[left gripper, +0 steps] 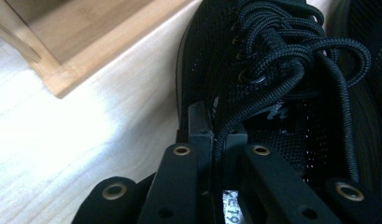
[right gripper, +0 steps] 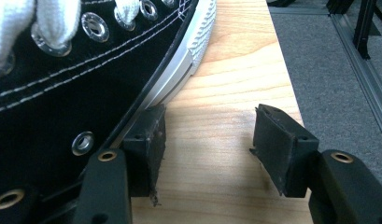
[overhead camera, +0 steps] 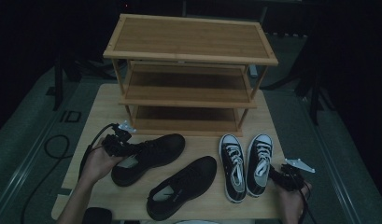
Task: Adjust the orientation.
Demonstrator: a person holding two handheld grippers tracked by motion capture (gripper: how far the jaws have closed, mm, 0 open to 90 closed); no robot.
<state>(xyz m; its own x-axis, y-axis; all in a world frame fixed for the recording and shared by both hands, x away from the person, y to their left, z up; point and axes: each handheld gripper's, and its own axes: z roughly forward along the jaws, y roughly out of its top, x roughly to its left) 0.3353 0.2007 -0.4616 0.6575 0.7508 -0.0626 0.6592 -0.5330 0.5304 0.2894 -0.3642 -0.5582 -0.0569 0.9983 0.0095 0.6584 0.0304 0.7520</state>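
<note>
**Left jaws closed on the black mesh shoe, right jaws wide beside the canvas sneaker**

I take the wooden shoe rack (overhead camera: 188,70) as the landmark; all places are given from it, starting from your side.

Farthest from the rack, near your edge of the table (overhead camera: 109,196), lies the second black shoe (overhead camera: 181,186), free and untouched. Your right gripper (overhead camera: 284,175) is also on this near side, at the heel of the right canvas sneaker (overhead camera: 259,163). Its jaws stand wide open and hold nothing; in the right gripper view one pad rests against the white rubber edge of the sneaker's sole (right gripper: 179,70), the other is over bare wood. The twin sneaker (overhead camera: 232,165) stands just beside it.

Closer to the rack, in front of its left corner, lies the black mesh shoe (overhead camera: 149,156). Your left gripper (overhead camera: 117,142) has it: the jaws are almost fully closed on the thin mesh at the collar (left gripper: 235,121), just below the laces (left gripper: 291,51).

I judge this shoe to be light, but its upper is soft and will bend and hang down when you lift it. The collar is a good place to hold; the mesh is thin, so keep the squeeze firm and lift slowly. The canvas sneaker seems stiffer at the rubber sole, yet that edge is smooth and may slip; the heel collar would be safer.
</note>
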